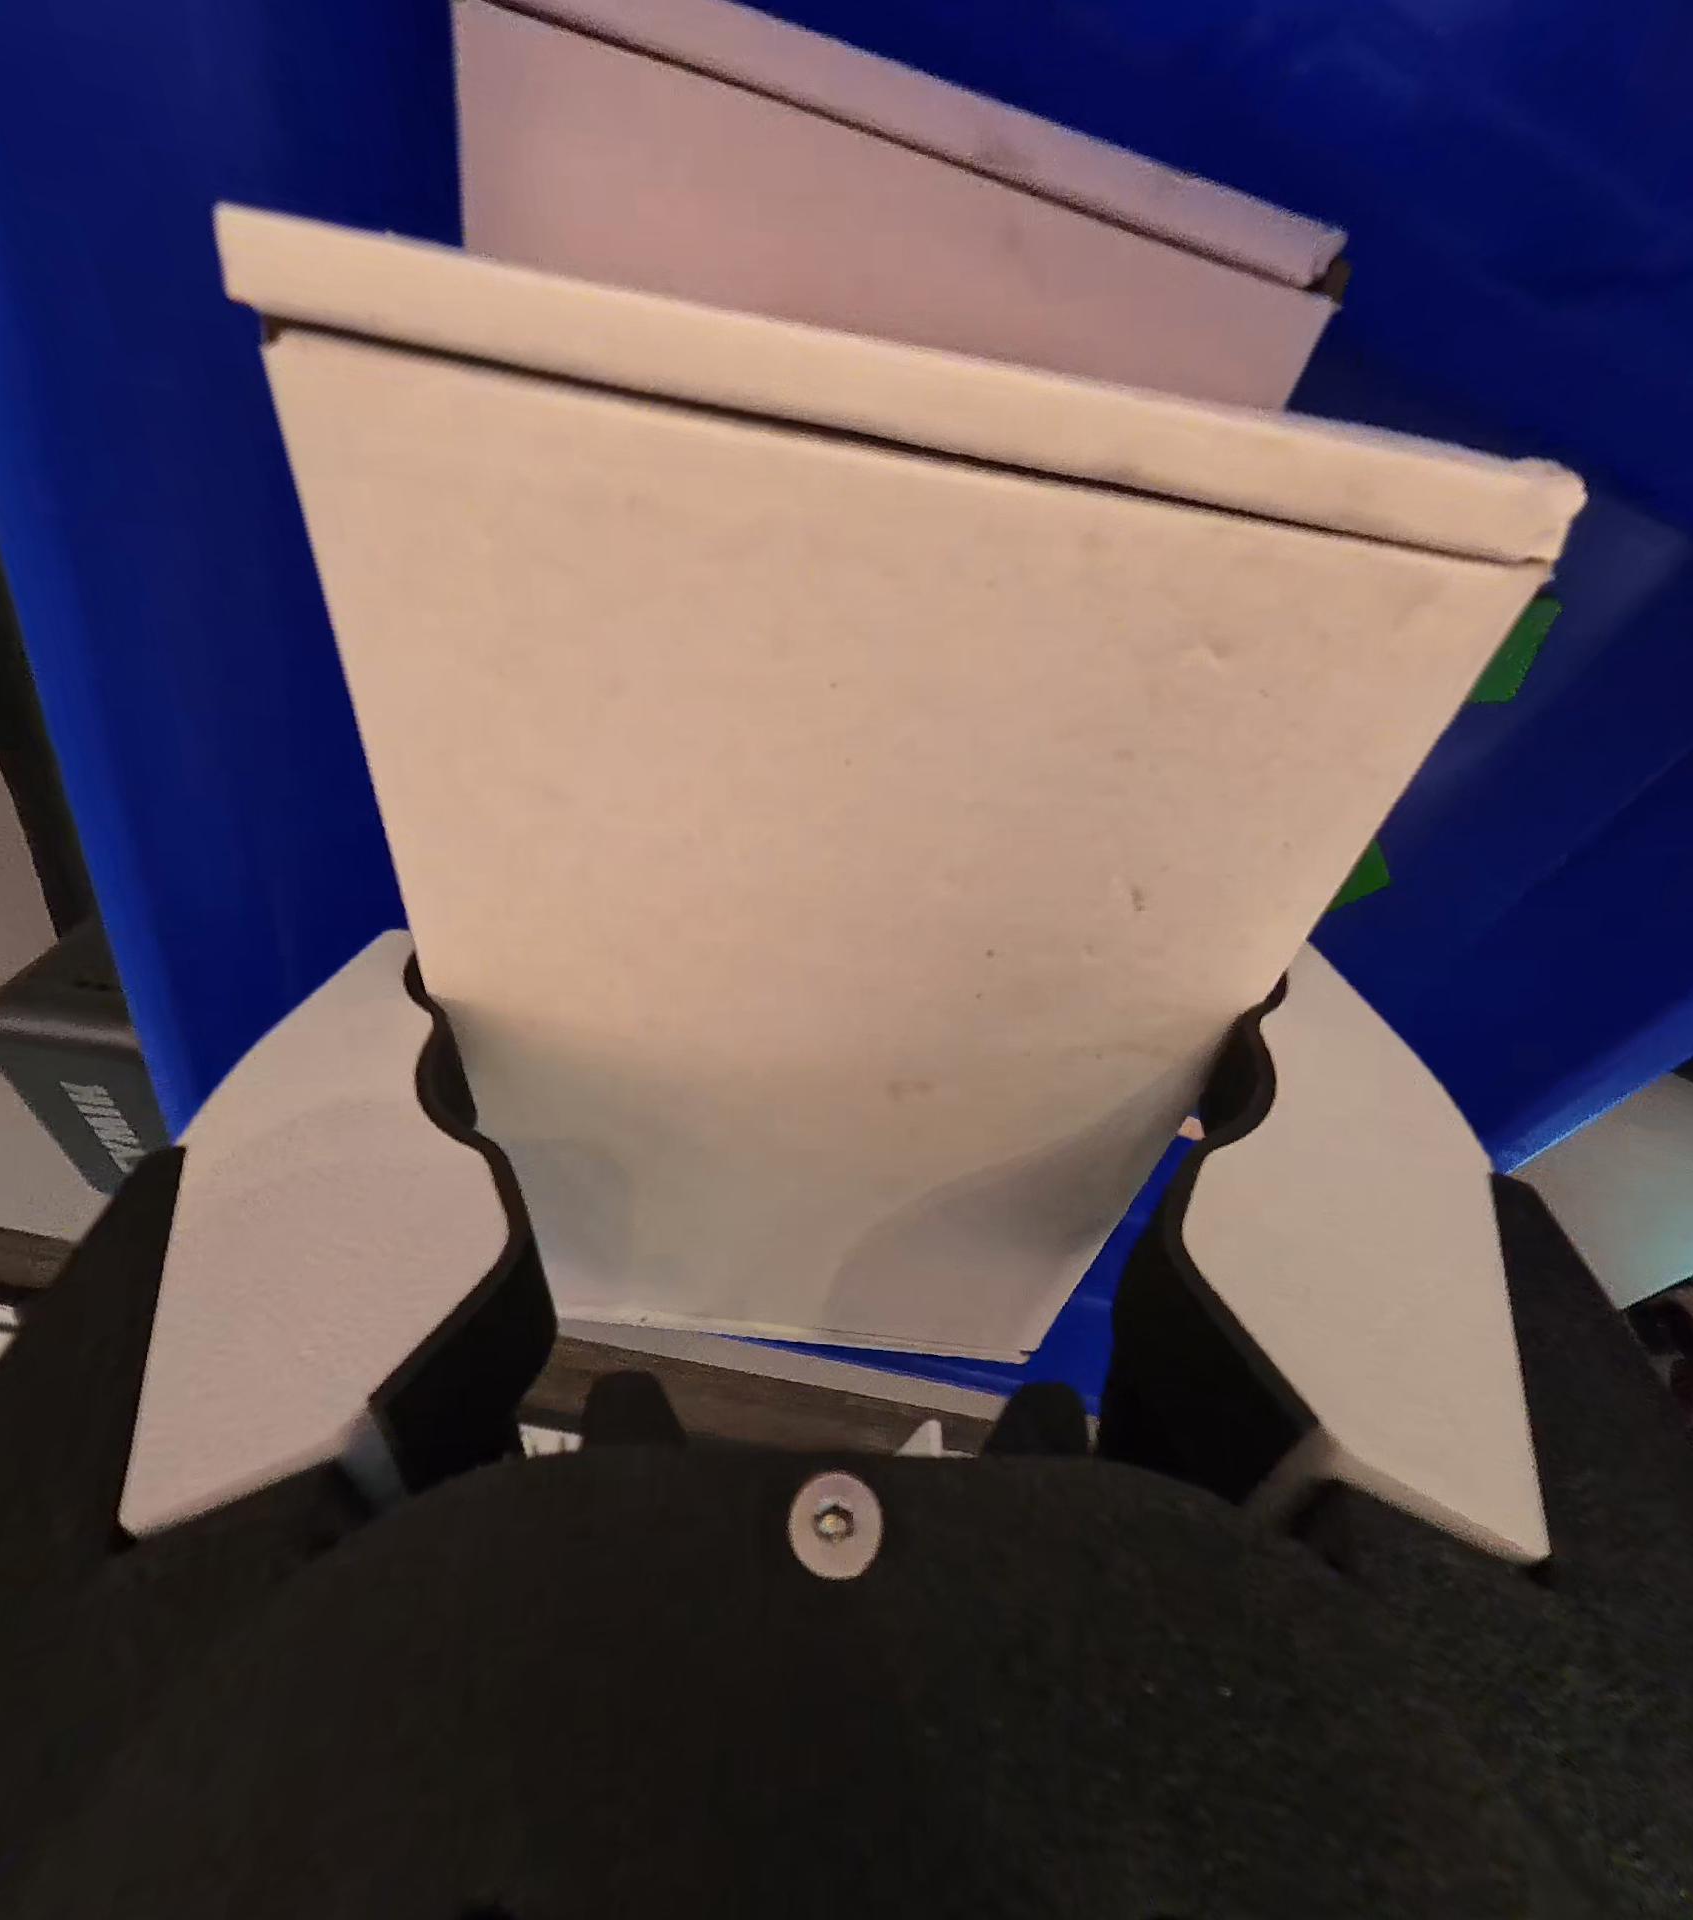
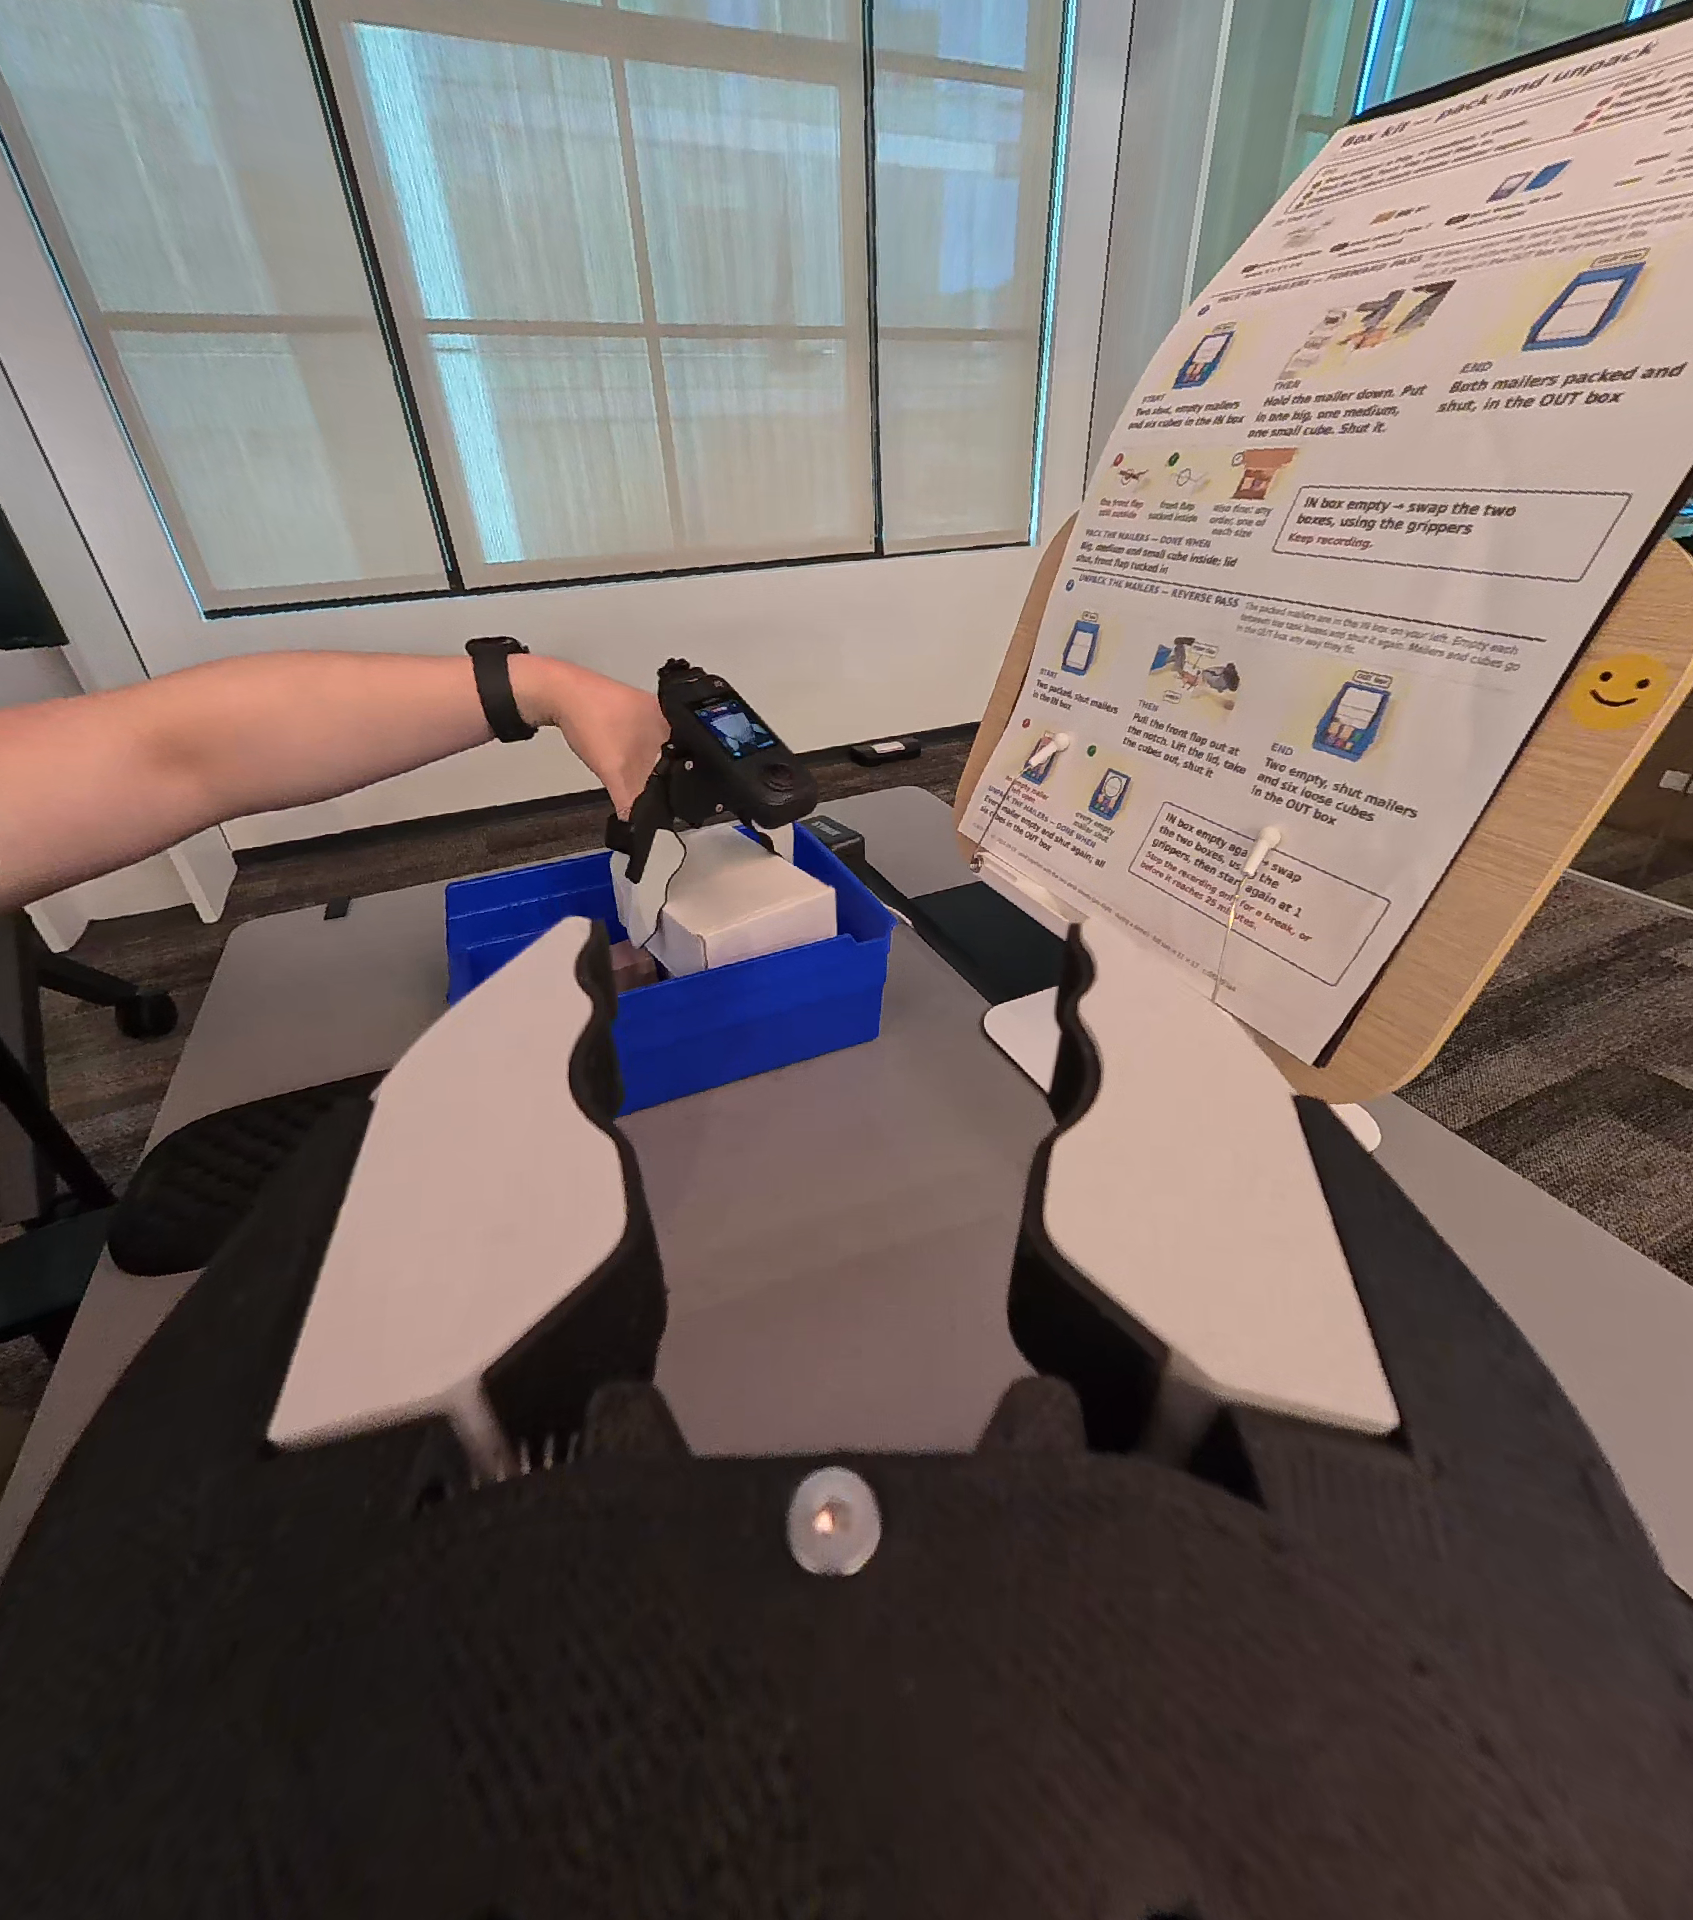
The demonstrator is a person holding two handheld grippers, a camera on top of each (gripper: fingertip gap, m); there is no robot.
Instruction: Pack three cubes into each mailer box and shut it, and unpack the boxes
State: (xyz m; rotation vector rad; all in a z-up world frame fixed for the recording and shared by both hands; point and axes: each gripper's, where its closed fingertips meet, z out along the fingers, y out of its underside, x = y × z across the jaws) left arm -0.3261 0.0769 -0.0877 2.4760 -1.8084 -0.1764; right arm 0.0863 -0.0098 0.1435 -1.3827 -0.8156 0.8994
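Note:
My left gripper (image 1: 842, 1049) is shut on a white closed mailer box (image 1: 873, 727), with a finger pressed against each side of its near end. The box sits tilted inside a blue bin (image 1: 198, 520). A second white mailer (image 1: 873, 239) stands behind it in the same bin. In the right wrist view the left gripper (image 2: 707, 769), held by a hand, reaches down onto the mailers (image 2: 759, 914) in the blue bin (image 2: 748, 1018). A small brownish object (image 2: 636, 971) shows in the bin beside them. My right gripper (image 2: 834, 940) is open and empty above the grey table (image 2: 821, 1247), short of the bin.
A tilted wooden board with a printed instruction sheet (image 2: 1393, 582) stands at the table's right on a white base (image 2: 1029, 1029). A black device (image 1: 73, 1081) lies left of the bin. Green tape (image 1: 1517, 655) marks the bin's inside. A black chair (image 2: 198, 1174) stands at the left. My right fingertips sit around 50 centimetres from my left ones.

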